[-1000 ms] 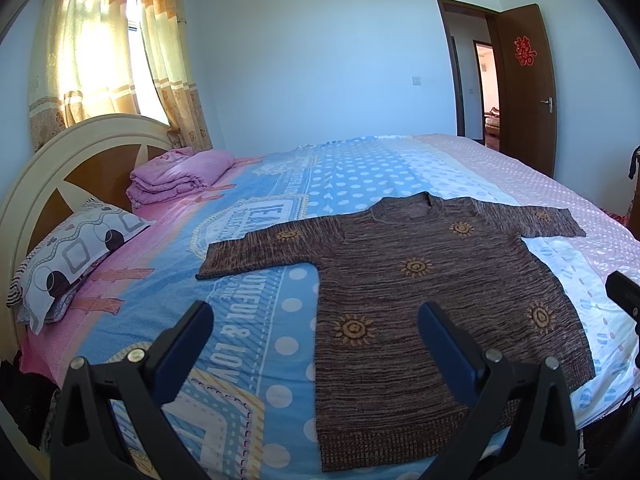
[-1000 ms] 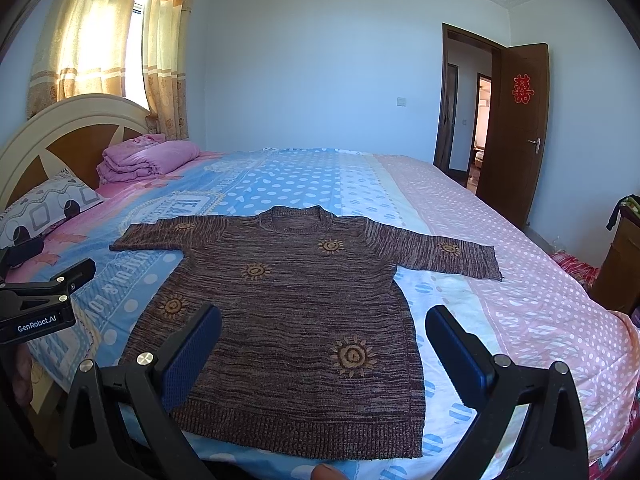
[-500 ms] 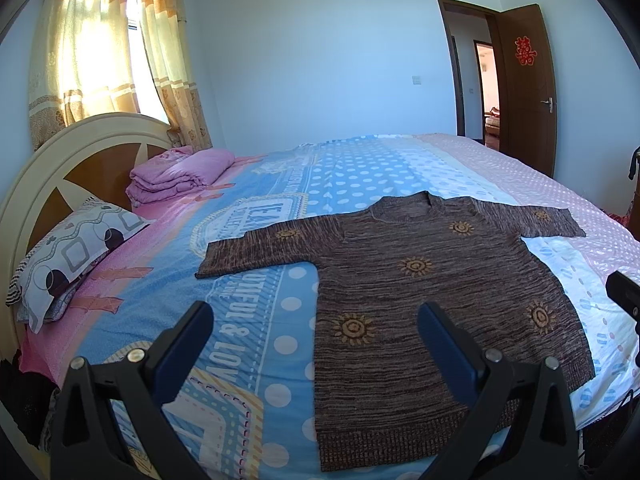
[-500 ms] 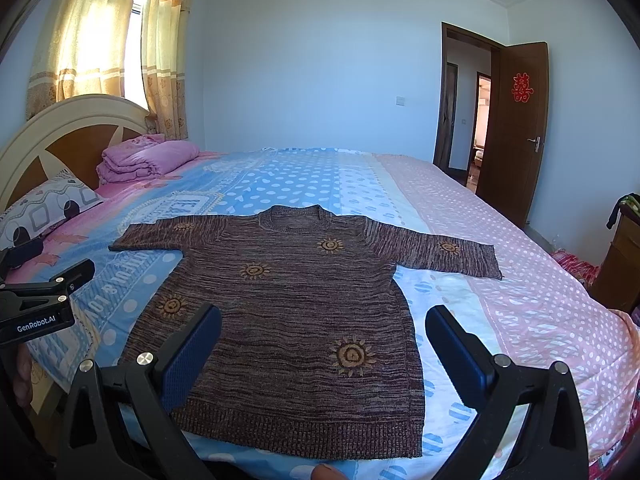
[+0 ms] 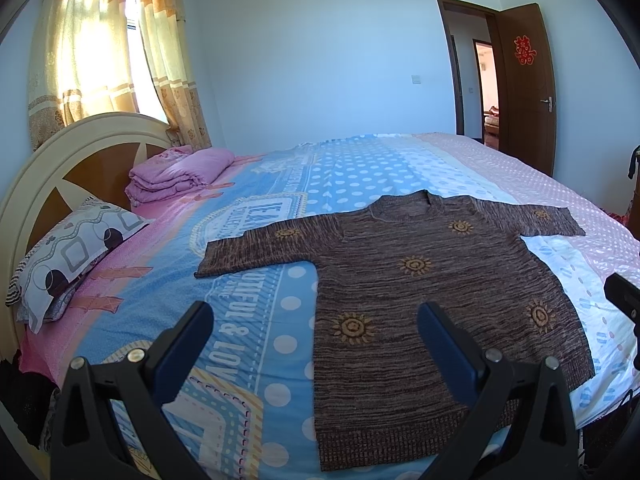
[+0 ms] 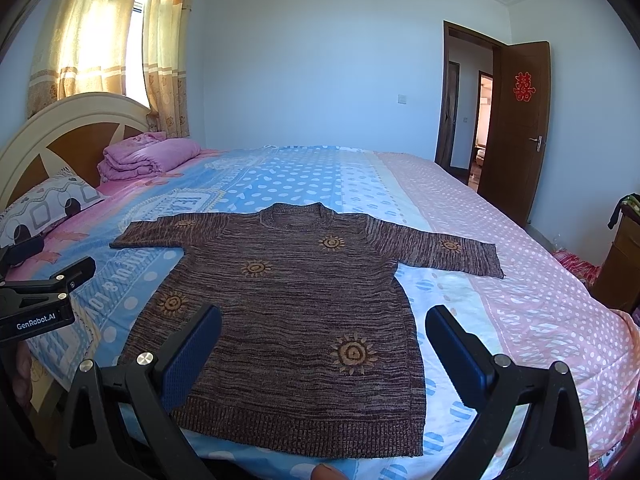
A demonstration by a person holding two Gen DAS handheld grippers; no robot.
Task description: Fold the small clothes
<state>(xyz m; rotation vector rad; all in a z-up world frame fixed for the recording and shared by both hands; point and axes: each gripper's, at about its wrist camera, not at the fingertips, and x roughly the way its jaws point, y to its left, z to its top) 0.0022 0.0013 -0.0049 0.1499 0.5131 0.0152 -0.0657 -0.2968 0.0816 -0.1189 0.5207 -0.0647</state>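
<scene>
A brown knit sweater (image 5: 432, 280) with orange sun motifs lies flat on the bed, sleeves spread, hem toward me; it also shows in the right wrist view (image 6: 296, 312). My left gripper (image 5: 316, 320) is open and empty, held above the bed's near edge by the sweater's left side. My right gripper (image 6: 324, 324) is open and empty above the hem. The left gripper's body shows at the left edge of the right wrist view (image 6: 40, 304).
The bed (image 5: 256, 304) has a blue, pink and white patterned cover. A patterned pillow (image 5: 76, 252) and folded pink blanket (image 5: 180, 176) lie by the headboard (image 5: 76, 152). An open brown door (image 6: 516, 128) is at the right.
</scene>
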